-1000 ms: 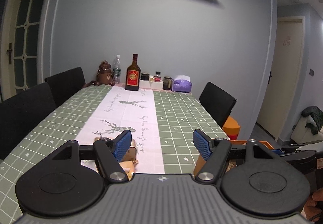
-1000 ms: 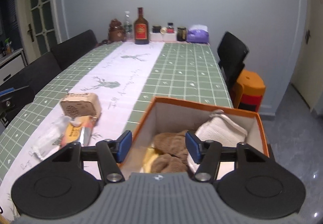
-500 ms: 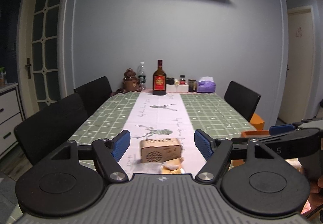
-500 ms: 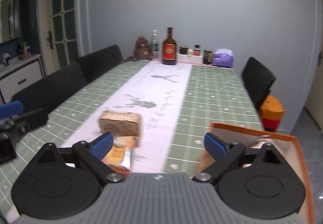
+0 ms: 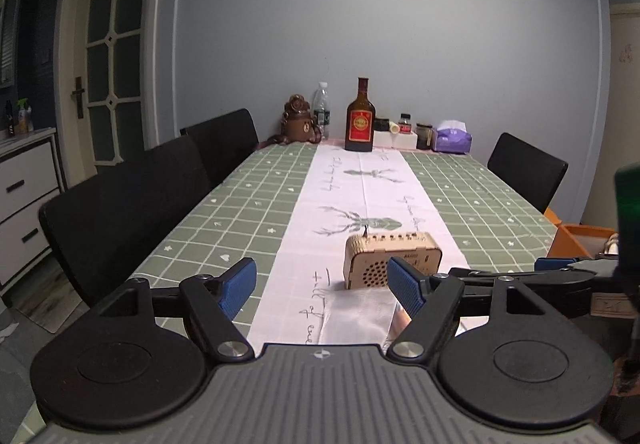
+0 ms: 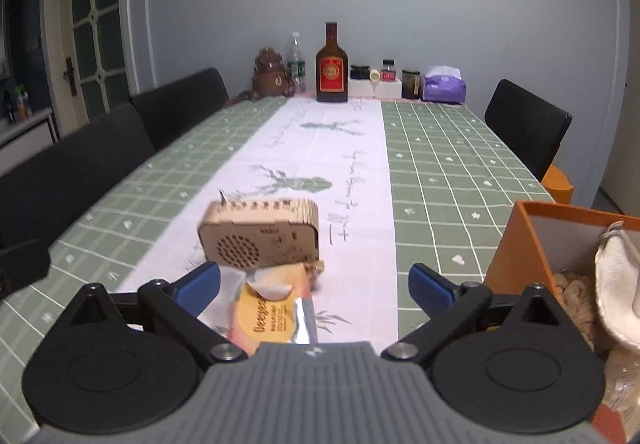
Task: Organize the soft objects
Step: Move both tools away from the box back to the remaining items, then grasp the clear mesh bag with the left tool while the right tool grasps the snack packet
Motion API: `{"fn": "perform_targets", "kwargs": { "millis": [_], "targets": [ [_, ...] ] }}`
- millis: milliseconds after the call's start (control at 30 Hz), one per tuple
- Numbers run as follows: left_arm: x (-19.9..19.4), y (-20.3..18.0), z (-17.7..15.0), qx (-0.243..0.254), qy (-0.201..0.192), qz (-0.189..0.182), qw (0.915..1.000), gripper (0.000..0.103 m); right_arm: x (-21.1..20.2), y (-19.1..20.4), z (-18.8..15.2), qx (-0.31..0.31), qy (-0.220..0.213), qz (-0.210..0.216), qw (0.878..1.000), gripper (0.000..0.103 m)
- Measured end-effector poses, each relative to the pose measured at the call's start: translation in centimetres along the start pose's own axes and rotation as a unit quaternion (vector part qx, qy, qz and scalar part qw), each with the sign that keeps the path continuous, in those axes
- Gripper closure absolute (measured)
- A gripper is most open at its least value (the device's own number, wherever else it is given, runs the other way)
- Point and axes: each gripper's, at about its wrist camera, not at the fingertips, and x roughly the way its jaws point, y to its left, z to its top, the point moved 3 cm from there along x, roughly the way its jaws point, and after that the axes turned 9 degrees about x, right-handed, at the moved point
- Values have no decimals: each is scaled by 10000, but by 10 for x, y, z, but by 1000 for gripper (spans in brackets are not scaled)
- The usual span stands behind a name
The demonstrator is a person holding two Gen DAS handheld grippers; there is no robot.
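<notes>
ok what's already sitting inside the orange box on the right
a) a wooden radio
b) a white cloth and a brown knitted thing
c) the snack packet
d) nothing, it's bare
b: in the right wrist view the orange box holds a white cloth and a brown knitted item, while the wooden radio and snack packet lie on the table.

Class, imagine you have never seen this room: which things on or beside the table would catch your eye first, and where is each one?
The pale wooden radio stands on the white runner in the near middle of the table, with an orange snack packet lying just in front of it. At the near right sits an orange box already holding a brown cloth and a white cloth. At the far end, a dark bottle with a red label stands tallest among the jars.
</notes>
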Motion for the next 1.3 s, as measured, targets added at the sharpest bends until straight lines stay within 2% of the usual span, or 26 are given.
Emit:
{"fn": "perform_targets", "kwargs": {
  "millis": [133, 233, 333, 433, 533, 733, 833, 933, 1000, 1067, 1133, 1167, 1233, 1267, 1300],
  "targets": [
    [23, 0, -17, 163, 81, -324, 9993, 15, 26, 1, -21, -269, -71, -220, 9994, 5],
    [37, -9, -33, 525, 302, -694, 9957, 15, 35, -7, -35, -27, -238, -127, 9996, 5],
    [42, -22, -50, 1013, 239, -664, 9924, 15, 39, -13, -46, 95, -389, 60, 9992, 5],
    [49, -32, -63, 1328, 300, -673, 9884, 15, 45, -9, -54, -167, -202, 57, 9996, 5],
    [58, -35, -71, 1329, 416, -721, 9876, 15, 47, -5, -57, -281, -122, 153, 9994, 3],
    [68, -35, -77, 1412, 536, -505, 9872, 15, 54, -12, -58, 9, 95, 285, 9995, 3],
    [75, -31, -78, 1287, 708, -339, 9886, 15, 56, -16, -58, 146, 172, 355, 9991, 3],
    [83, -24, -80, 1037, 955, -587, 9883, 17, 58, -19, -59, 348, 293, 486, 9978, 3],
    [89, -15, -83, 723, 1112, -833, 9877, 23, 60, -21, -61, 518, 394, 580, 9962, 3],
    [89, -8, -82, 466, 1079, -929, 9887, 46, 60, -22, -61, 576, 424, 611, 9956, 3],
    [89, -4, -82, 343, 1055, -876, 9900, 57, 59, -21, -61, 544, 413, 602, 9958, 3],
    [88, -3, -82, 308, 1048, -852, 9904, 72, 59, -20, -61, 517, 407, 607, 9960, 3],
    [88, 1, -82, 195, 1055, -762, 9913, 88, 57, -18, -62, 459, 398, 636, 9961, 3],
    [88, 4, -82, 115, 1061, -719, 9917, 94, 57, -17, -62, 419, 392, 659, 9962, 3],
    [87, 6, -82, 50, 1062, -696, 9919, 95, 56, -15, -62, 373, 377, 680, 9963, 3]
  ]
}}
